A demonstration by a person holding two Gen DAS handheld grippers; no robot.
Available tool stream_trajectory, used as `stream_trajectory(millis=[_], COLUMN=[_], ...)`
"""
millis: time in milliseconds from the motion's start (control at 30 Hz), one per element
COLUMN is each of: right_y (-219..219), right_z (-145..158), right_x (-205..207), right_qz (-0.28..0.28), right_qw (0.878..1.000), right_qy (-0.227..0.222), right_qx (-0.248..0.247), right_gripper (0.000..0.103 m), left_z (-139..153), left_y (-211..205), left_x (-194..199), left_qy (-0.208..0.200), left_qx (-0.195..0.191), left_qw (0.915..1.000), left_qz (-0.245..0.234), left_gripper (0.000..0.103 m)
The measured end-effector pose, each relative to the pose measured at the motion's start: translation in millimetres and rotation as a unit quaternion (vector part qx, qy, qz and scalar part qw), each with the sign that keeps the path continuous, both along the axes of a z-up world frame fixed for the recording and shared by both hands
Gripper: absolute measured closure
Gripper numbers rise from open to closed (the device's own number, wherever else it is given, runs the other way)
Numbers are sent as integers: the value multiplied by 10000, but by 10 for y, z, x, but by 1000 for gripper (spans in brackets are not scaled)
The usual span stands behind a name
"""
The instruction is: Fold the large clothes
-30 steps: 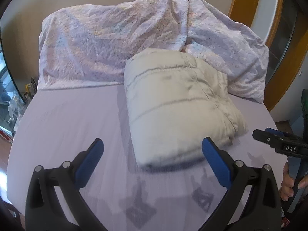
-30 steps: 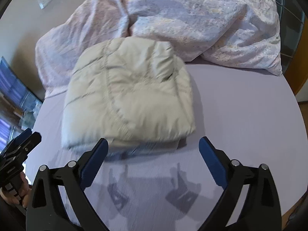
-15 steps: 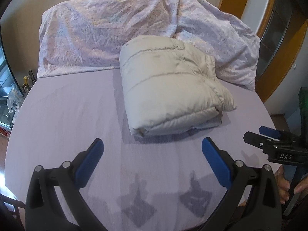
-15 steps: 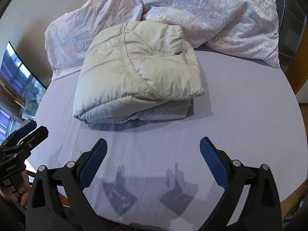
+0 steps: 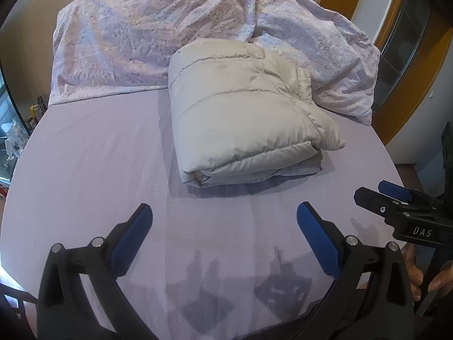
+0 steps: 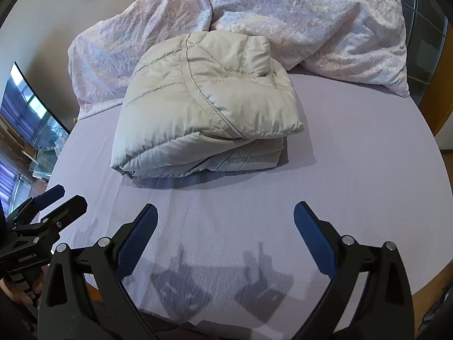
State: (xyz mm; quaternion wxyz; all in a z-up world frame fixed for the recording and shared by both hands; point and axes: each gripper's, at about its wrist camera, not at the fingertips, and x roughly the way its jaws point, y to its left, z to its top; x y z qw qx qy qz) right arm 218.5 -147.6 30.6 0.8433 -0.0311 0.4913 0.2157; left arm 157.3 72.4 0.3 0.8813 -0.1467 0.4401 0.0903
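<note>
A cream quilted puffer jacket [image 5: 243, 119] [image 6: 203, 104] lies folded into a thick bundle on the lilac bed sheet [image 5: 93, 153] [image 6: 362, 147]. My left gripper [image 5: 223, 221] hangs open over the near part of the bed, well short of the jacket, with nothing between its blue pads. My right gripper [image 6: 226, 218] is likewise open and holds nothing, also back from the jacket's near edge. Each gripper shows at the side of the other's view, the right one [image 5: 396, 206] at the far right and the left one [image 6: 42, 212] at the far left.
A rumpled floral duvet [image 5: 147, 39] [image 6: 311, 19] is heaped along the far side of the bed behind the jacket. An orange door frame [image 5: 410, 65] stands at the right. A screen and glass shelving [image 6: 25, 130] sit left of the bed. A hand [image 5: 416, 269] grips the right tool.
Both grippers have pulled back from the jacket toward the near edge of the bed, so the bundle looks smaller and farther away. Both stay open.
</note>
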Motion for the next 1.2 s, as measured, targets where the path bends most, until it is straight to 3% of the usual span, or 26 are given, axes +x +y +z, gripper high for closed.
stream_trajectory(millis=[1200], right_y=[-24], right_z=[-9], right_x=[-12], right_qz=[5], right_qw=[10000], right_qy=[-16], right_qx=[93], right_gripper=[4], left_z=[-25], left_y=[-22], left_x=[19], left_qy=[-59], left_qx=[-161], left_qw=[9998], left_qz=[32], left_gripper=[2])
